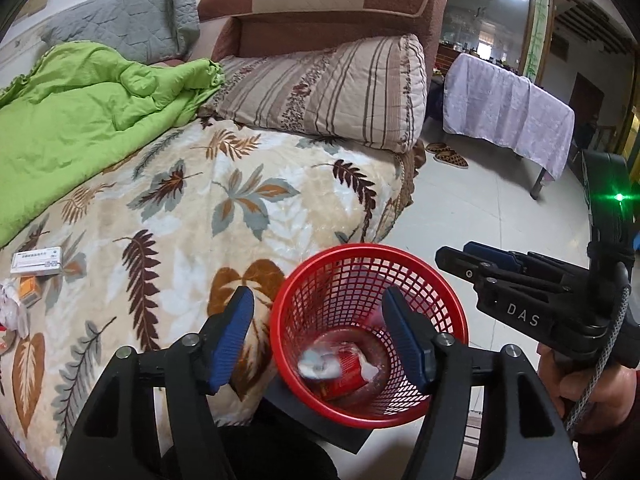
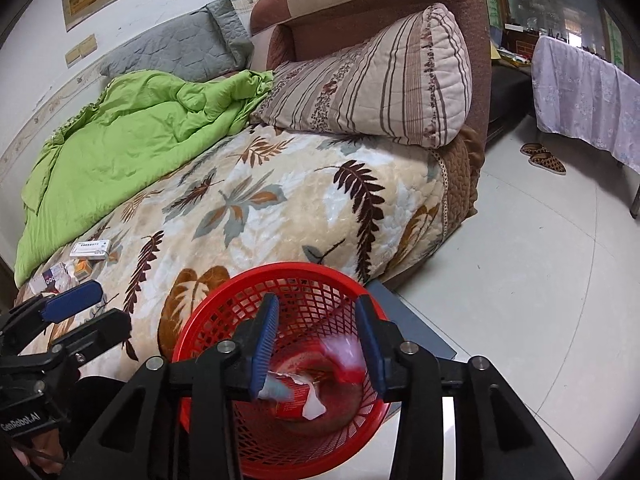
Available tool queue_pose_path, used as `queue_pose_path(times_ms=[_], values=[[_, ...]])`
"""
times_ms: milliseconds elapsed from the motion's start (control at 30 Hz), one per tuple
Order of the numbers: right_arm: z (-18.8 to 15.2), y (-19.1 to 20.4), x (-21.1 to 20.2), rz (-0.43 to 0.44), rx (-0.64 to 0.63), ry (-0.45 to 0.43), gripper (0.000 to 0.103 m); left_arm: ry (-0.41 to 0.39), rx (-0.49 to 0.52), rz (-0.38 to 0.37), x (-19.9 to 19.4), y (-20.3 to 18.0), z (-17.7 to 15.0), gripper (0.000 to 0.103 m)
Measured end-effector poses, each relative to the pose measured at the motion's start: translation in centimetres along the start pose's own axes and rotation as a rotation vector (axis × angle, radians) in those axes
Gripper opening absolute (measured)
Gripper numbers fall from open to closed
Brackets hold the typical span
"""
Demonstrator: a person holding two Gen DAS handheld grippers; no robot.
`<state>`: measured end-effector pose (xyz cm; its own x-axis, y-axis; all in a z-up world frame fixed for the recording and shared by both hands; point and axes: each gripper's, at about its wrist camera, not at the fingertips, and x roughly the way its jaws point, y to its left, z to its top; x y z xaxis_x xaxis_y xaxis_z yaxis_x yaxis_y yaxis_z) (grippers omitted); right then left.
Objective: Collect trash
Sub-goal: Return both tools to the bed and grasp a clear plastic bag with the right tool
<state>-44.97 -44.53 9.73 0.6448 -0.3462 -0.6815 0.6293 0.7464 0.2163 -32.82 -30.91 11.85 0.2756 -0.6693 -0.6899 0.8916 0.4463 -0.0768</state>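
A red mesh basket [image 1: 452, 312] stands on a dark stool beside the bed; it also shows in the right wrist view [image 2: 208, 320]. Inside lie a red wrapper [image 1: 348, 364] and white-blue crumpled trash [image 1: 316, 364], seen too in the right wrist view [image 2: 294, 394]. A blurred white-red piece [image 2: 346, 356] is in the air between my right fingers, over the basket. My left gripper [image 1: 320, 338] is open over the basket's left rim. My right gripper [image 2: 318, 348] is open above the basket. More trash lies on the bed's left: a white box [image 1: 38, 261], an orange box [image 1: 29, 291], crumpled wrappers [image 1: 12, 312].
The bed carries a leaf-print blanket [image 1: 224, 208], a green quilt [image 1: 80, 128], a striped pillow [image 1: 332, 88] and a grey pillow [image 1: 120, 24]. A brown headboard [image 1: 328, 4] stands behind. On the tiled floor are slippers [image 1: 446, 154] and a cloth-covered table [image 1: 508, 108].
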Motion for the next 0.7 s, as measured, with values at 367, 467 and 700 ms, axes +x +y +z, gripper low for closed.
queue_pose_path(times_ms=[367,467,700], values=[[0.2,5.0,0.4,0.085,-0.084,0.027,0.052,-0.054,-0.099,0.131,-4.2,6.5,-1.5,0.067],[0.4,7.6,0.7,0.125,-0.122,0.031,0.053,-0.066,-0.133,0.188,-5.6,9.1,-2.3,0.067],[0.9,14.6,1.8,0.235,-0.224,0.052,0.053,-0.081,-0.262,0.302,-8.2,15.7,-4.2,0.067]])
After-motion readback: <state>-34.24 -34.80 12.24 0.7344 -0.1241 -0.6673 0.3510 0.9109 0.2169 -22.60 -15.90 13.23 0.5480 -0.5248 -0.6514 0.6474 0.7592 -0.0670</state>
